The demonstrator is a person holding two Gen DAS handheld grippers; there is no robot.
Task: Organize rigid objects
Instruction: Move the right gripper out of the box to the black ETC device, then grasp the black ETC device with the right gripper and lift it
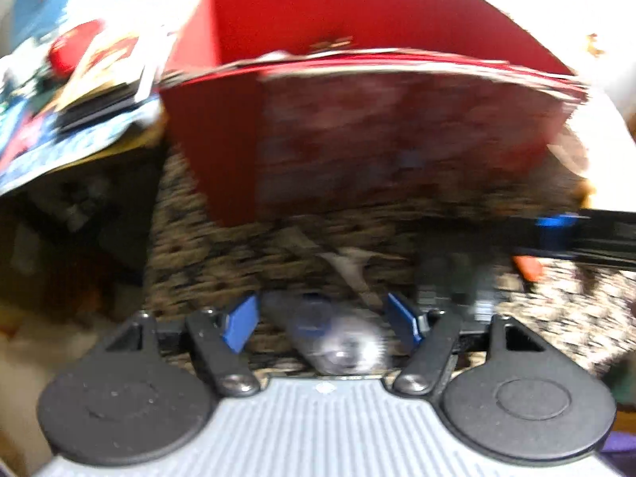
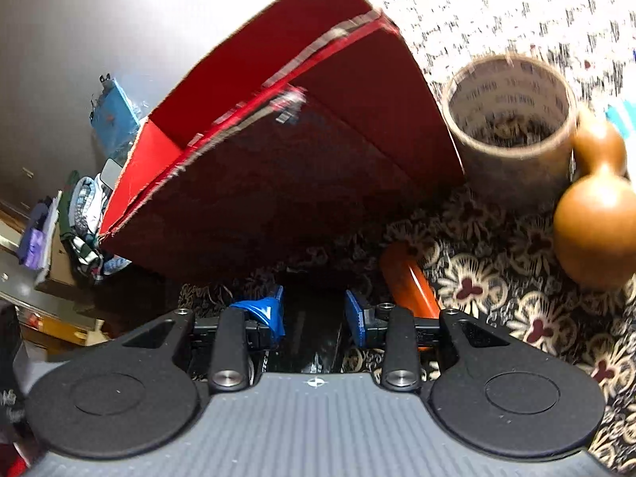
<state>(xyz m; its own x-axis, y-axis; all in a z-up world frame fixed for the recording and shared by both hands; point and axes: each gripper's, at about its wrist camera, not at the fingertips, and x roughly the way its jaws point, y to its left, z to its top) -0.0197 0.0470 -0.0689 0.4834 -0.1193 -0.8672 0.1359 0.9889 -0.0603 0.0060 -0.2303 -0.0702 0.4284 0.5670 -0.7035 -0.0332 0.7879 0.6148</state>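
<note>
Claws are both carrying loads: left claw clamping a blurred grey-blue rounded object, right claw gripping a flat black item. Red open cardboard box is sitting just ahead on the patterned cloth; lower in gently, clearing the rim.

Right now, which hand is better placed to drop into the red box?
Left, likely. The left gripper looks into the red box through its open top; the right gripper faces mostly its outer wall, low.

We are listing: folded clothes lying piled at far left; a blue packet leaning behind; a floral cloth covering the surface.
</note>
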